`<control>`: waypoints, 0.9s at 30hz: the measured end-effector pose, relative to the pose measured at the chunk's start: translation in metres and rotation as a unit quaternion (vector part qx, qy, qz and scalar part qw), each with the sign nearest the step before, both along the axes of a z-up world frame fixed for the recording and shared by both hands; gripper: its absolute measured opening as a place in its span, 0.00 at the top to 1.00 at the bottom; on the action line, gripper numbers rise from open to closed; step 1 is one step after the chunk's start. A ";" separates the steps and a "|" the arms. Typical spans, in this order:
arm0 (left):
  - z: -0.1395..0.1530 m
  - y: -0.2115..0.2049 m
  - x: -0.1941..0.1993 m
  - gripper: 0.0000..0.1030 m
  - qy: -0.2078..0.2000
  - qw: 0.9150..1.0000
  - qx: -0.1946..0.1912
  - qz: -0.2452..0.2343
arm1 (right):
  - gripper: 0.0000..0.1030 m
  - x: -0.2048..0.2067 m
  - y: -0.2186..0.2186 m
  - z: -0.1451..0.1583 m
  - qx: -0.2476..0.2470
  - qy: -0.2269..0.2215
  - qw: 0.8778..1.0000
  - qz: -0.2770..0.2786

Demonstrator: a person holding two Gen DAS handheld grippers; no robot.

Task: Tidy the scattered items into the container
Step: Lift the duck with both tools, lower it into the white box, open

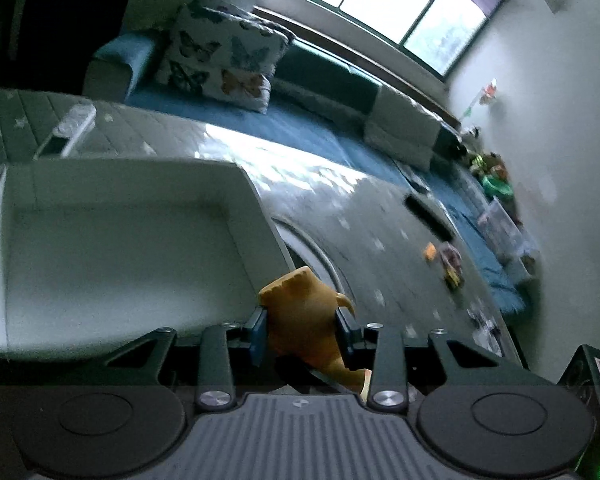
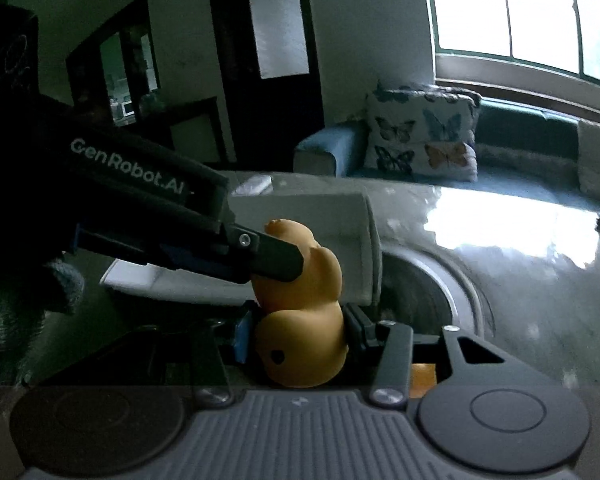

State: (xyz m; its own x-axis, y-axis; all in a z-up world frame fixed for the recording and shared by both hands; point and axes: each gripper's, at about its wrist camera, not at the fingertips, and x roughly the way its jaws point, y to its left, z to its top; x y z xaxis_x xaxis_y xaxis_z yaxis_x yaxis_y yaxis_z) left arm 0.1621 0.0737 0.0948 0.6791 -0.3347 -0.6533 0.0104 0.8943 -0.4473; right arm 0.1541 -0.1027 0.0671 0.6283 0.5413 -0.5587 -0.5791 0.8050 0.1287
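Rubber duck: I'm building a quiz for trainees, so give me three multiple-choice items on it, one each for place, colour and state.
1. Where is the rubber duck?
A. inside the bin
B. held between both grippers
C. on the sofa

2. What colour is it?
A. yellow-orange
B. green
C. pink

3. What is the left gripper doing?
A. open
B. shut on the duck
C. out of view

Answers:
1. B: the left gripper and right gripper both clamp it, outside the white container.
2. A: both views show a yellow-orange body.
3. B: its fingers press the duck's sides.
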 end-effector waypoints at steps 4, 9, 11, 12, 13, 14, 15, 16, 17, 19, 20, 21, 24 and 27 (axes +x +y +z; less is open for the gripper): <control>-0.003 0.018 0.031 0.63 0.004 1.000 0.001 0.016 | 0.55 0.036 0.021 0.000 0.002 0.007 1.000 0.008; -0.016 0.039 0.065 0.64 0.020 0.999 0.002 0.026 | 0.55 0.078 0.046 -0.013 -0.009 0.026 1.000 0.013; -0.024 0.046 0.078 0.64 0.030 0.999 -0.001 0.029 | 0.55 0.093 0.054 -0.021 -0.009 0.041 0.999 0.014; -0.029 0.050 0.083 0.64 0.037 0.999 -0.004 0.030 | 0.55 0.098 0.056 -0.024 -0.011 0.047 0.999 0.014; -0.034 0.052 0.088 0.64 0.042 0.999 -0.006 0.031 | 0.55 0.104 0.060 -0.029 -0.015 0.052 0.998 0.014; -0.038 0.054 0.092 0.64 0.047 0.998 -0.009 0.032 | 0.55 0.107 0.062 -0.034 -0.020 0.055 0.998 0.014; -0.044 0.057 0.096 0.64 0.053 0.998 -0.012 0.034 | 0.55 0.111 0.065 -0.038 -0.025 0.059 0.998 0.014; -0.048 0.058 0.099 0.64 0.056 0.998 -0.014 0.033 | 0.55 0.115 0.067 -0.042 -0.029 0.063 0.998 0.014; -0.053 0.059 0.102 0.64 0.061 0.997 -0.017 0.033 | 0.55 0.118 0.068 -0.046 -0.032 0.068 0.997 0.013; -0.061 0.061 0.107 0.65 0.070 0.997 -0.021 0.034 | 0.54 0.124 0.072 -0.053 -0.040 0.078 0.996 0.012; -0.064 0.061 0.109 0.66 0.074 0.996 -0.021 0.035 | 0.54 0.125 0.073 -0.055 -0.045 0.080 0.996 0.012; -0.067 0.061 0.111 0.67 0.076 0.996 -0.020 0.034 | 0.55 0.125 0.074 -0.057 -0.049 0.077 0.996 0.013; -0.072 0.059 0.114 0.67 0.080 0.996 -0.022 0.029 | 0.55 0.122 0.081 -0.054 -0.060 0.074 0.995 0.021; -0.072 0.057 0.113 0.67 0.077 0.996 -0.018 0.029 | 0.55 0.121 0.087 -0.055 -0.075 0.066 0.995 0.018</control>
